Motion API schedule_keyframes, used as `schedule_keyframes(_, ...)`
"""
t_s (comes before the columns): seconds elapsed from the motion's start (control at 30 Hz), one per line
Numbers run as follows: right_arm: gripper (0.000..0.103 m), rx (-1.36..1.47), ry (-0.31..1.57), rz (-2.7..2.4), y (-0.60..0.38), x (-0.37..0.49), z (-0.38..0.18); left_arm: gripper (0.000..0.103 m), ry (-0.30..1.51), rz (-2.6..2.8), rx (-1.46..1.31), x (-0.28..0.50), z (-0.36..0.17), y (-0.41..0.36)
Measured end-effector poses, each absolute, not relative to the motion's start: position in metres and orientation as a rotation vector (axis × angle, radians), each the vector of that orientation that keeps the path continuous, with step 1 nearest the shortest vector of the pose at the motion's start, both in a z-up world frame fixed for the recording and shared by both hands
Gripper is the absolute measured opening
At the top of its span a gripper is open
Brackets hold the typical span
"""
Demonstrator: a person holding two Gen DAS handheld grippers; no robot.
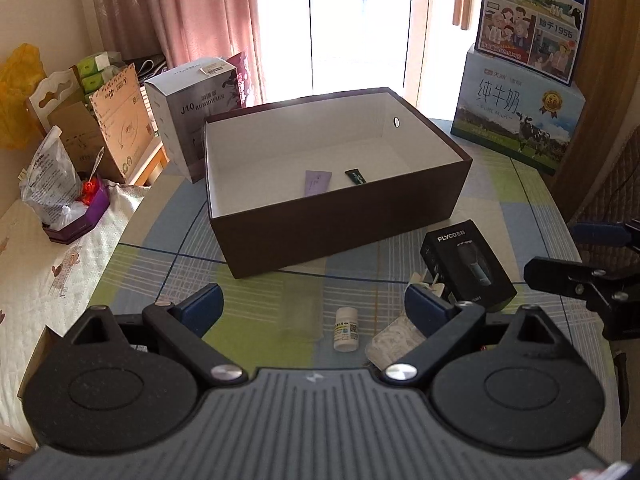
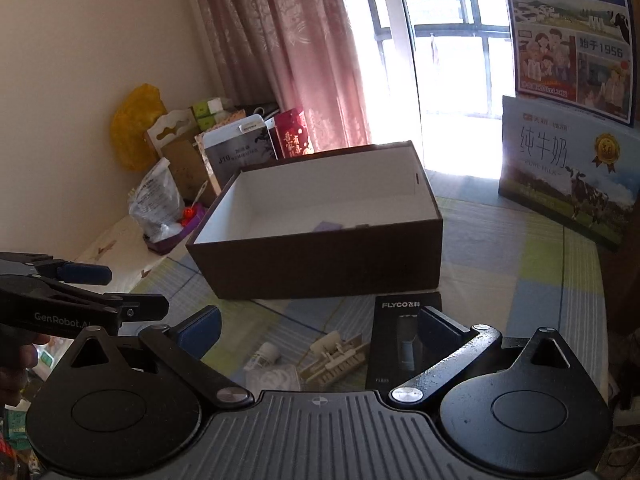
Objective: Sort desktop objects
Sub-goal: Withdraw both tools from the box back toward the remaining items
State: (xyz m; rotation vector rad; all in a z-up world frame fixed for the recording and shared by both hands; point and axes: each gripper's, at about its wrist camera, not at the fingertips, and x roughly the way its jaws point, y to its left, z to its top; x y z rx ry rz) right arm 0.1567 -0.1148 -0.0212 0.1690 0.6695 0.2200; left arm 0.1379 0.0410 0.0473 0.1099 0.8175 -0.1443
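Behind my worktop (image 1: 280, 332) hung a pink curtain (image 1: 192, 12) beside the bright window (image 1: 360, 28). At the far right stood a milk carton box (image 1: 516, 116), a blue poster box (image 1: 536, 16) stacked on top. To the left sat a humidifier box (image 1: 188, 120), a yellow bag (image 1: 16, 92) and a plastic bag (image 1: 52, 184).

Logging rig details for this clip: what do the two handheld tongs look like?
Both the left tongs and the right tongs match: black linkage arms with silver pivot screws, blue pads, a ribbed grey body. White "GenRobot.AI" lettering marks the left one's side.
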Motion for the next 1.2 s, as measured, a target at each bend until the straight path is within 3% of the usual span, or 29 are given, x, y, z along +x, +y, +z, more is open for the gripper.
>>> schedule_keyframes(1.2, 0.101, 0.21, 0.845, 0.152, -0.133, 0.123, -0.077, 0.095, 0.97, -0.242, 0.166, 0.106, -0.024, 0.037)
